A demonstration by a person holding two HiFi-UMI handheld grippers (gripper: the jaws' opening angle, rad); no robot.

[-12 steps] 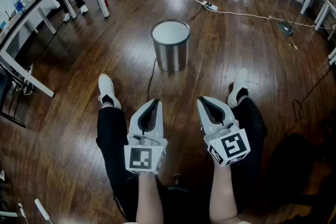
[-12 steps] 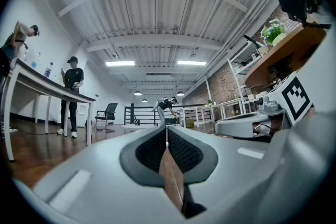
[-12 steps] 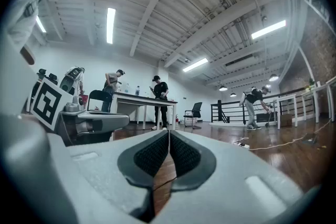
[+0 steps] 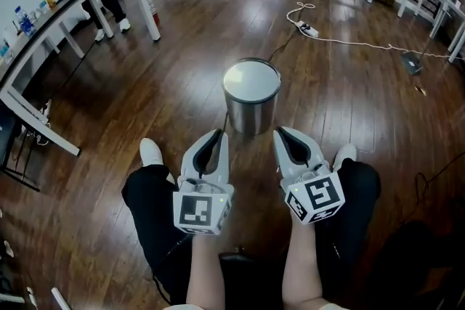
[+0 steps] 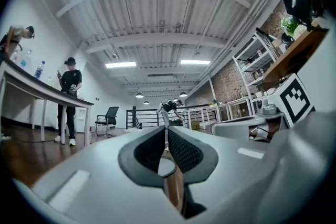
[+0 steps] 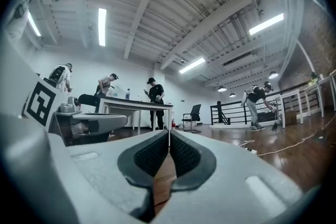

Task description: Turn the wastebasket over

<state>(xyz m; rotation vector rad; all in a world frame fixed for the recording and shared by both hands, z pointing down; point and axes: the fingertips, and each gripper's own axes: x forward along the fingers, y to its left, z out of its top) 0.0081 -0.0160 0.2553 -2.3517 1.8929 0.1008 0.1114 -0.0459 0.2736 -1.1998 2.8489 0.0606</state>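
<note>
- The left hand-held gripper [image 4: 216, 134], white with dark pads, has its jaws pressed together with nothing between them.
- The right hand-held gripper [image 4: 285, 133] is the same: jaws pressed together, nothing held.
- Both are held side by side at about level over the person's knees, on bare forearms [image 4: 207, 272], tips pointing forward.
- The round brushed-steel wastebasket [image 4: 251, 105] stands upright on the dark wooden plank floor [image 4: 145, 83], just ahead of the two tips and between them. Its top face looks flat and pale.
- White shoes [image 4: 151, 152] and black trousers flank the grippers.
</note>
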